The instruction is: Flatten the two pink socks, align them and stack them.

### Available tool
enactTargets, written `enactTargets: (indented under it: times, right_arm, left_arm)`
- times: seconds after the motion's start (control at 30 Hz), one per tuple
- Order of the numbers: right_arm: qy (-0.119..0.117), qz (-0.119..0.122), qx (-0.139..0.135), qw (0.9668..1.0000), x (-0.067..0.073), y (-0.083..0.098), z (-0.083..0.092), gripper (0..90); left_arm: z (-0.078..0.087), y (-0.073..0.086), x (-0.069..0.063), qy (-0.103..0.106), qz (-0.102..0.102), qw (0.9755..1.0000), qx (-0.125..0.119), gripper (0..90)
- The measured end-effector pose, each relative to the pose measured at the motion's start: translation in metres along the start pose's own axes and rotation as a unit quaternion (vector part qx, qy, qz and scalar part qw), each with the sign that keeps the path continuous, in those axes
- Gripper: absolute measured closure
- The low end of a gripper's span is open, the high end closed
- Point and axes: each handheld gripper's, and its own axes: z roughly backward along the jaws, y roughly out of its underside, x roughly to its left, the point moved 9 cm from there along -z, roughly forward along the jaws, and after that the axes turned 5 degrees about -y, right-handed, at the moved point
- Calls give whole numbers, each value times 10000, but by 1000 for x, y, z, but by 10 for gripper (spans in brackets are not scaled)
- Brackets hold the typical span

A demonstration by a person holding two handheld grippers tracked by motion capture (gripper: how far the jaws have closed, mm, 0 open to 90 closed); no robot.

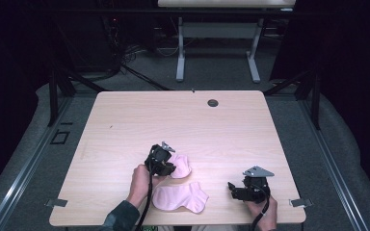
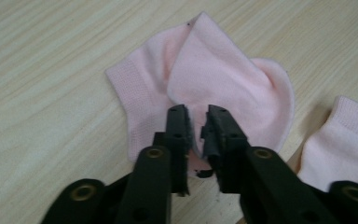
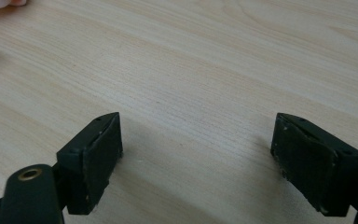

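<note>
The left gripper (image 2: 196, 126) has its 2 black jaws drawn almost together on a fold of the small pale-pink knitted sock (image 2: 205, 88); in the left gripper view the fabric edge runs up between the pads, so the grip reads as a pinch on cloth. This sock lies crumpled on the light wood-grain table (image 1: 125, 130), with 1 flap folded over its body. In the high view the left gripper (image 1: 163, 161) sits at the near centre of the table, on the sock's left edge.

The right gripper (image 3: 198, 158) stands with its jaws spread wide and nothing between them, only bare wood below. In the high view the right gripper (image 1: 243, 190) rests low near the front right of the table, well apart from both socks.

A second pale-pink sock (image 1: 180, 196) lies flat just in front of the first, close to the table's front edge.

Judged step: the first sock has been seized for lifting or spreading. The next move probably calls for a short lift that keeps the pinch, with the free gripper brought across to take an opposite edge.

Open room lies ahead and to the left; the dark round grommet (image 1: 213, 102) at the far edge is well clear. The front edge is near, so travel toward the person is limited.
</note>
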Motion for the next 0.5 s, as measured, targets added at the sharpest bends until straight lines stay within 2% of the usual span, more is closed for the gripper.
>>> enactTargets:
  times: [0.07,0.27,0.33,0.5]
  right_arm:
    - [8,-5,-6,10000,0,0,0,164]
    - [40,-14,-19,10000,-1,0,0,170]
    - [31,-41,-56,10000,-1,-1,0,167]
    - [-176,-205,-41,9996,-2,-2,2,175]
  left_arm:
    - [1,0,-2,10,-72,10000,4,881]
    - [4,-4,-5,76,-101,9999,-12,891]
    - [7,-8,-6,121,-86,9999,-84,891]
    - [23,-31,-13,204,-130,9993,-279,891]
